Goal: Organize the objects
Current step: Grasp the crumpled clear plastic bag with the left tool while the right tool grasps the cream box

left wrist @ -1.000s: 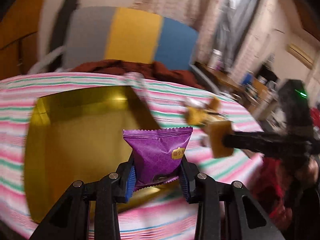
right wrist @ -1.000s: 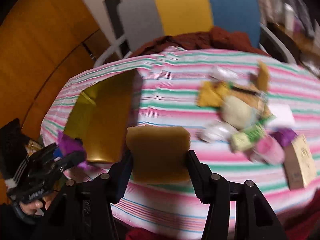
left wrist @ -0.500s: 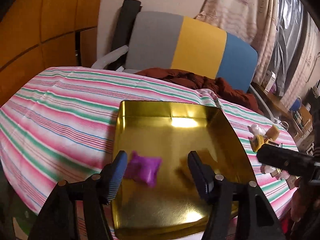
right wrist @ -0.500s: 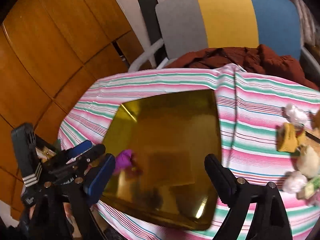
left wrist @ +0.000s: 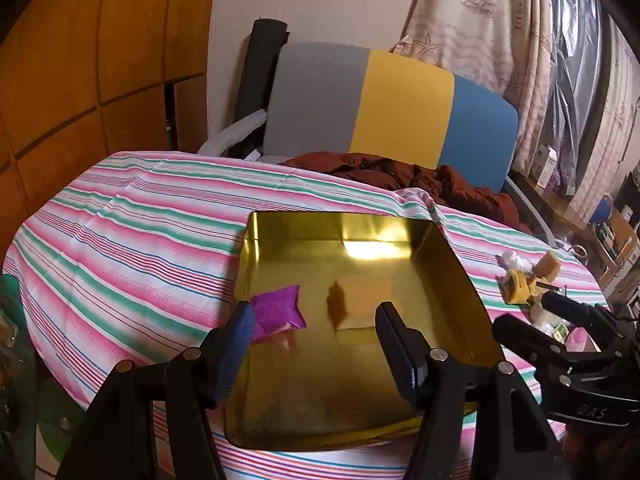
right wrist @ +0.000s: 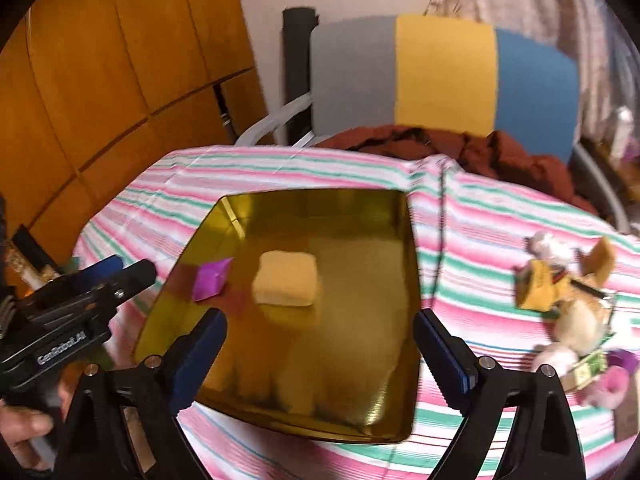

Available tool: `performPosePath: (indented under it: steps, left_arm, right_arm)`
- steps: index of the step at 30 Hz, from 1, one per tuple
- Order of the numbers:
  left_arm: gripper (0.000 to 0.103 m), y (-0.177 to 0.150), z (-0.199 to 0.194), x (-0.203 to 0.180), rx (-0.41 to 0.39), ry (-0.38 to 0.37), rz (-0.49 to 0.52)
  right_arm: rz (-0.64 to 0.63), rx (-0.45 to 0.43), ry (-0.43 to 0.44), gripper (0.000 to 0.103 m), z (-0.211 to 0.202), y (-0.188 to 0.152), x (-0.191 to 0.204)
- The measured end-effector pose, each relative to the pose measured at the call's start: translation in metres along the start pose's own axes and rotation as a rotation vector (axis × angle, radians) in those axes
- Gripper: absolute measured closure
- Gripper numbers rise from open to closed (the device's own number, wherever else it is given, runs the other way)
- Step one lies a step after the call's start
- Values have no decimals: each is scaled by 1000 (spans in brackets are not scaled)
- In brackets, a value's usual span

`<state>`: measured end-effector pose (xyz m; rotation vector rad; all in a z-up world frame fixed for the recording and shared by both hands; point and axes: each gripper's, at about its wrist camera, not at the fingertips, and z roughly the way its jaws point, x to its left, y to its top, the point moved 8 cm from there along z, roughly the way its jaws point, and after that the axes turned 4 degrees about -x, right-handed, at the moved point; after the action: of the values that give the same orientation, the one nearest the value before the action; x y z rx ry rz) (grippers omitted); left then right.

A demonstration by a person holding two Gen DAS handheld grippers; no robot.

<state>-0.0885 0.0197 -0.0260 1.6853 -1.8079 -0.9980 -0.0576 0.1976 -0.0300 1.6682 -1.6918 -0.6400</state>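
Note:
A gold metal tray lies on the striped tablecloth. A purple snack packet lies inside it at the left. A tan yellow packet lies beside it near the tray's middle. My left gripper is open and empty above the tray's near side. My right gripper is open and empty, also above the tray's near side. Each gripper shows in the other's view, the right one and the left one.
A pile of several small snacks and packets lies on the cloth right of the tray. A chair with grey, yellow and blue back holds a brown garment behind the table. Wood panels stand at the left.
Both grippers opened and let go: the purple packet and the tan packet now lie in the tray. Both grippers pulled back and up from the tray.

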Motion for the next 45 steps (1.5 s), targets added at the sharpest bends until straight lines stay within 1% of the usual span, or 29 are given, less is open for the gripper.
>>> performPosePath:
  steps: [7, 11, 16, 25, 29, 32, 38, 45]
  left_arm:
    - [39, -11, -5, -15, 19, -1, 26]
    - [39, -18, -5, -25, 30, -7, 54]
    - [39, -25, -2, -37, 51, -26, 81]
    - [39, -33, -2, -60, 63, -88, 129]
    - [40, -36, 1, -67, 77, -99, 144]
    - [40, -38, 1, -76, 82, -124, 163]
    - [40, -46, 0, -105, 94, -202, 229]
    - [40, -54, -2, -139, 113, -281, 302]
  right_arm:
    - [-39, -94, -127, 2, -18, 6, -9]
    - [-59, -125, -162, 0, -25, 5, -10]
    - [-45, -124, -184, 0, -28, -2, -20]
    - [17, -109, -233, 0, -31, -12, -50]
    - [34, -103, -246, 0, -32, -16, -59]
    - [53, -101, -250, 0, -34, -17, -68]
    - [132, -96, -287, 0, -43, -20, -105]
    - [244, -77, -364, 0, -65, -30, -171]
